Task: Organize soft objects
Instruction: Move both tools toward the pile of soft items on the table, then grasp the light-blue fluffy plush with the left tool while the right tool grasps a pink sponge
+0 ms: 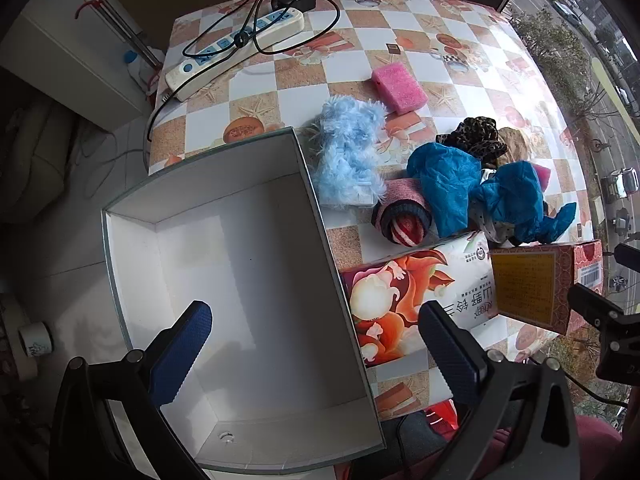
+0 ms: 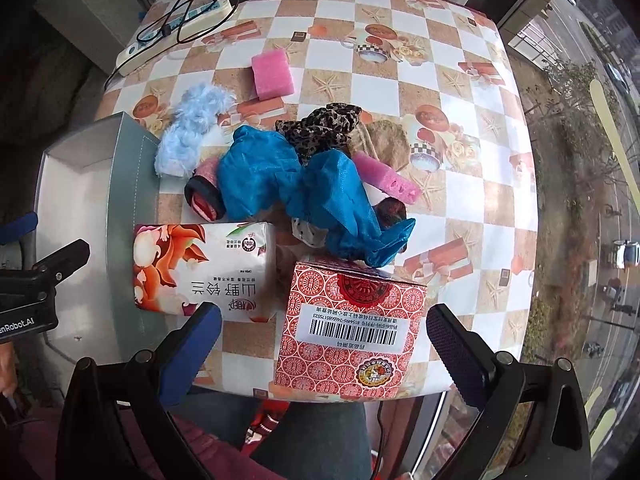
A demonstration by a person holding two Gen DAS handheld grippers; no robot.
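A white open box (image 1: 224,272) (image 2: 76,184) sits at the table's left edge, with nothing inside. My left gripper (image 1: 316,340) hovers open above its near half. To the box's right lie soft things: a fluffy light-blue cloth (image 1: 348,152) (image 2: 192,128), a pink sponge (image 1: 400,86) (image 2: 272,74), a rolled pink sock (image 1: 404,216) (image 2: 206,192), crumpled blue shoe covers (image 1: 480,188) (image 2: 304,184), a leopard scrunchie (image 1: 476,136) (image 2: 320,124) and a second pink sponge (image 2: 388,178). A tissue pack (image 1: 416,296) (image 2: 204,268) lies beside a red carton (image 2: 352,332) (image 1: 536,284). My right gripper (image 2: 324,340) stands open over the carton's near side.
A power strip (image 1: 236,44) (image 2: 176,28) with black cables lies at the table's far left corner. The checkered tablecloth (image 1: 440,20) (image 2: 440,60) has free room at the back and right. A window with a street view runs along the right. A tape roll (image 1: 36,338) sits on the floor.
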